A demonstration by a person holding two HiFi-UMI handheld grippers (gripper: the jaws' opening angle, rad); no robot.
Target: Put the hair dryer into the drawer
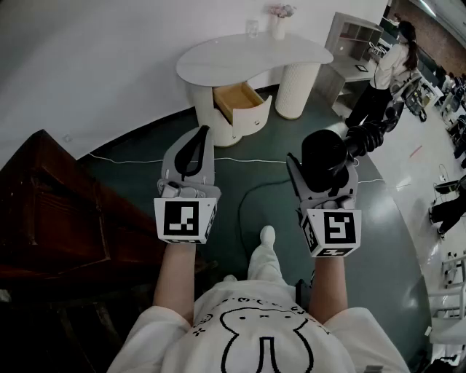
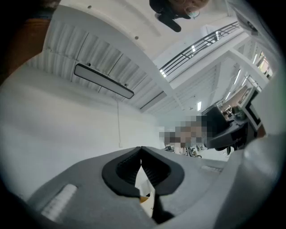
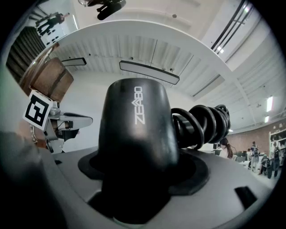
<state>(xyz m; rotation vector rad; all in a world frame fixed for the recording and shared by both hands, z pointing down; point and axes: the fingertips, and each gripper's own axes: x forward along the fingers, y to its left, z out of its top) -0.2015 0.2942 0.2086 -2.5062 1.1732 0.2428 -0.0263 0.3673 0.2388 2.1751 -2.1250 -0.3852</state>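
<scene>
Head view looks steeply down on a dark green floor, with a dark wooden piece of furniture along the left edge. Across the floor stands a white curved dressing table, its tabletop carrying a pale vase and a small glass. Below the tabletop a drawer is pulled open, showing its bare wooden inside. A bystander stands at the far right.

Nearer the camera, the person holds both tools out in front, side by side and apart. The left gripper has its jaws brought together; in the left gripper view the dark tips meet, with only a narrow slit lower down and nothing between them. The right gripper has its jaws spread wide and clamped on the black hair dryer, whose rounded body fills the gap in the right gripper view, white lettering reading ZEABO on it. The hair dryer is up in the air over the floor, well apart from the drawer. Its coiled black cord bunches just beside the body on the right. A thin white cable lies on the floor.
</scene>
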